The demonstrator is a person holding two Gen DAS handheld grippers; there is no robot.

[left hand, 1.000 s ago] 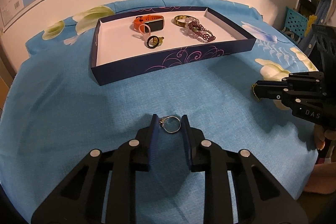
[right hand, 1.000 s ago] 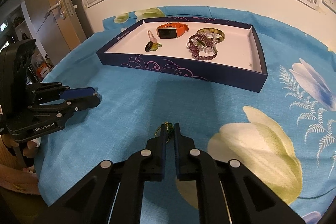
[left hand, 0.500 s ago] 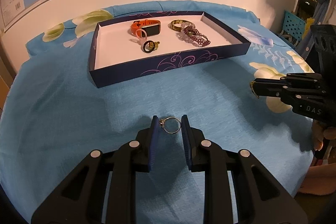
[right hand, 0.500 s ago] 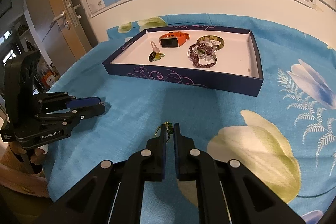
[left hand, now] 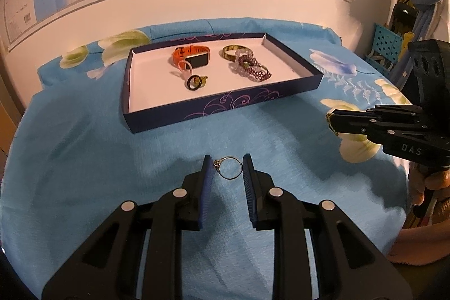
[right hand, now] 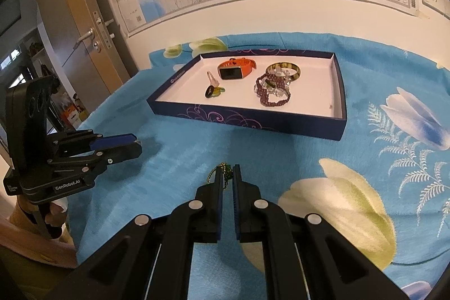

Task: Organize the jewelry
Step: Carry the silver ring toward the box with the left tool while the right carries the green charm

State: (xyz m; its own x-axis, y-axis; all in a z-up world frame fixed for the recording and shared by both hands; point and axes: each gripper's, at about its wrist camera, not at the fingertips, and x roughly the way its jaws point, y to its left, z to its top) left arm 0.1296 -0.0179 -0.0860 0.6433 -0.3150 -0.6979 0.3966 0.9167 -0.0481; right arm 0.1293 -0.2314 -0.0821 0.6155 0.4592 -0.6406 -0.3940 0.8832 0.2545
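One tray (left hand: 157, 118) holding watch (left hand: 194, 57), bracelets (left hand: 250, 68), rings (left hand: 194, 81), left jaws gripping ring (left hand: 229, 167), right pinching chain (right hand: 225, 172)

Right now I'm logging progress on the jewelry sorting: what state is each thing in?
Left tongs: shut on silver ring, lifted.
Right tongs: shut on gold chain.
Box: open, lidless.
Orange watch: in box, screen dark.
Bead bracelets: heaped in box.
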